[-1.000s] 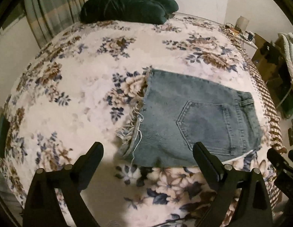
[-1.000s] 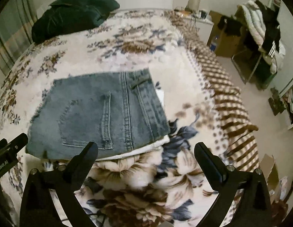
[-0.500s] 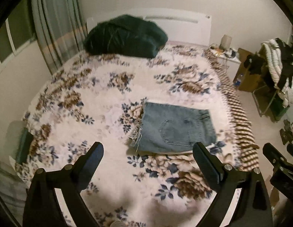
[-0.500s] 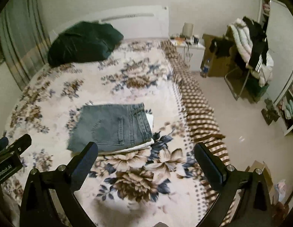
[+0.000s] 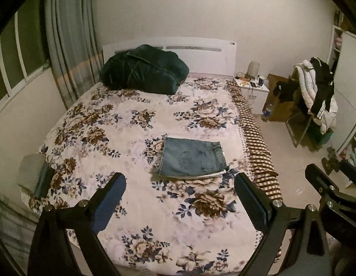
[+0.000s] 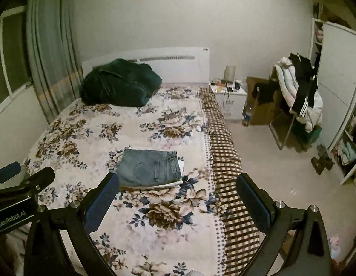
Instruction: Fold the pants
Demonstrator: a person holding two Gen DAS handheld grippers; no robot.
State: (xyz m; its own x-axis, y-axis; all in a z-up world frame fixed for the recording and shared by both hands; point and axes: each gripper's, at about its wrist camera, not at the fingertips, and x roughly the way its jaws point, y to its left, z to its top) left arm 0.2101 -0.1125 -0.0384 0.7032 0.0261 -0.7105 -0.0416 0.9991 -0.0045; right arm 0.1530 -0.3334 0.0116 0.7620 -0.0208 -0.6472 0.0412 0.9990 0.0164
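I judge the folding done: the pants (image 5: 193, 158) lie as a compact denim packet on the floral bedspread (image 5: 122, 138) near its right edge, while my left gripper (image 5: 180, 197) and right gripper (image 6: 176, 195) hang spread and empty, well short of them, so nothing remains but to set the tools down.

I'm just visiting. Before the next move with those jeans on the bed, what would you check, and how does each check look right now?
1. Jeans folded into a compact rectangle: ok.
2. Jeans fully on the floral bedspread, not over its edge: ok.
3. Left gripper open, holding nothing: ok.
4. Right gripper open, holding nothing: ok.
5. White layer under the jeans, lining or separate cloth: cannot tell.
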